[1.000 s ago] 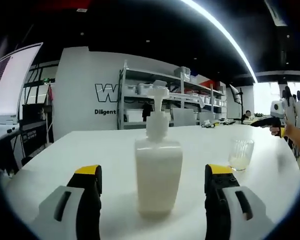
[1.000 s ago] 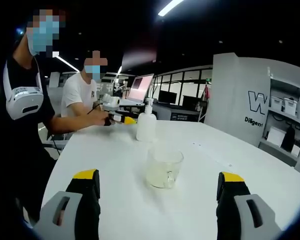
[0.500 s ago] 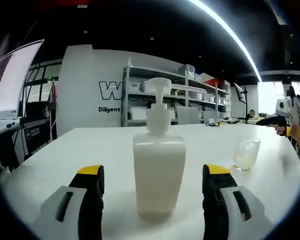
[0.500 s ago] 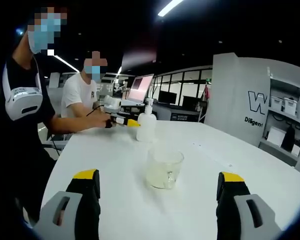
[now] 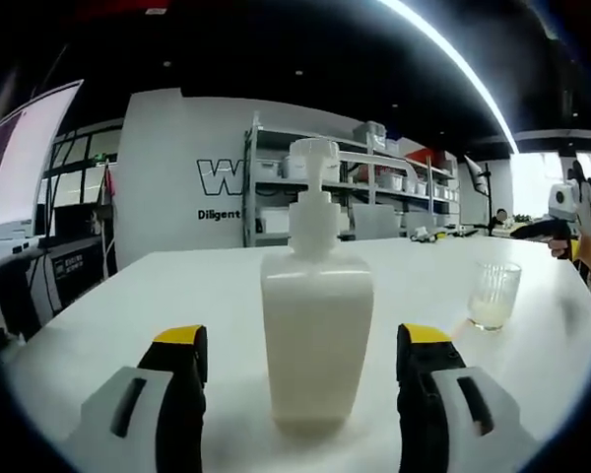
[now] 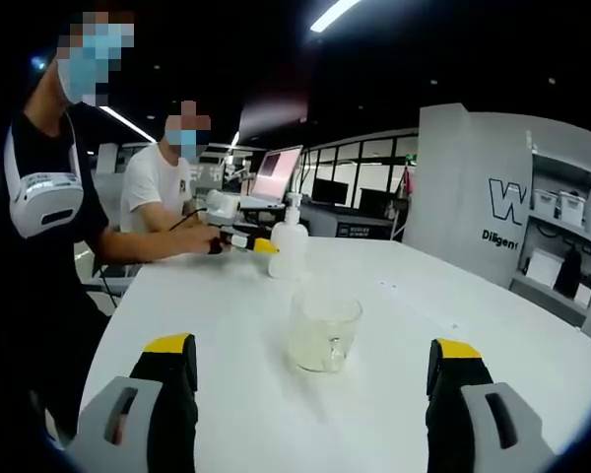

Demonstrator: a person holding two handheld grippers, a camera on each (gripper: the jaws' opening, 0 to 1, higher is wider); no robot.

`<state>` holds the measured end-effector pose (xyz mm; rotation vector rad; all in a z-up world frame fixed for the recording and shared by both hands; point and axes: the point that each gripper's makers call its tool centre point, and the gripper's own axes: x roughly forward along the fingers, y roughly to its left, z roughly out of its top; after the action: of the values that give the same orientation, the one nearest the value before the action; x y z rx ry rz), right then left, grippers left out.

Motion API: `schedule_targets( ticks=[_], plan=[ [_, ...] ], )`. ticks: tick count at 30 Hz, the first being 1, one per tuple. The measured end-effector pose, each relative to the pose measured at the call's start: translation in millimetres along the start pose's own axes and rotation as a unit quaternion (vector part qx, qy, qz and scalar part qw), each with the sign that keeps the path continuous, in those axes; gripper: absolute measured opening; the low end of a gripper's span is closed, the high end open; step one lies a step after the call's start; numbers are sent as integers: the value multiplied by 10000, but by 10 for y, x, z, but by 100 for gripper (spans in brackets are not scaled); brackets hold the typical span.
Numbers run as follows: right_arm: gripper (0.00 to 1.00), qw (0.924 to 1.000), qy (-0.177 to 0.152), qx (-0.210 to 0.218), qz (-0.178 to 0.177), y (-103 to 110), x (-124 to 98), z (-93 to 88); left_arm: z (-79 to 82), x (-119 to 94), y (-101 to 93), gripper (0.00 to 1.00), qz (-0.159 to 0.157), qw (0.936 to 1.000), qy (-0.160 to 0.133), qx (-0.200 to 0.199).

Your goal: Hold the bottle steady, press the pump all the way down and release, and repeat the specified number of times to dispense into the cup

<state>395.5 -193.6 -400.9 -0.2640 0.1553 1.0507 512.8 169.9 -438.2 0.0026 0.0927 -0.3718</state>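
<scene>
Bottle (image 5: 316, 340) stands between wide left claw (image 5: 301, 360), ungripped; right claw (image 6: 315, 360) wide before cup (image 6: 323, 333) (faint liquid inside); pump (image 5: 313, 158) unpressed.

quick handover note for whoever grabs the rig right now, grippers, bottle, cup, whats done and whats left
Left gripper: open, jaws either side of the pump bottle, not yet clamped.
Right gripper: open, holding nothing, facing the glass cup.
Bottle and cup stand upright and apart on the white table; the cup holds a little pale liquid at the bottom.
Left to do: close on the bottle, press the pump. Presses done so far: can't tell.
</scene>
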Motion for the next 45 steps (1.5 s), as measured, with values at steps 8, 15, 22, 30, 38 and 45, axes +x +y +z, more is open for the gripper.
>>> schedule_targets(
  ticks=[8,15,22,30,38,45],
  plan=[
    [98,10000,-12,-2,12,-5,12,10,-40,59,-75,73,-19,10000,71,60],
    [98,10000,-16,-8,29,16,18,7,-73,85,-47,68,117,9999,108,-17],
    [98,10000,-75,11,21,7,1,21,-80,124,-53,67,210,9997,126,5],
    [97,9999,-111,62,7,-4,-3,46,-109,159,-57,64,268,9995,135,-25],
    [97,9999,-88,87,33,7,35,13,-150,227,-103,64,272,9994,199,-13],
    [97,9999,-113,98,32,-15,19,16,-136,255,-78,59,372,9992,174,29]
  ],
)
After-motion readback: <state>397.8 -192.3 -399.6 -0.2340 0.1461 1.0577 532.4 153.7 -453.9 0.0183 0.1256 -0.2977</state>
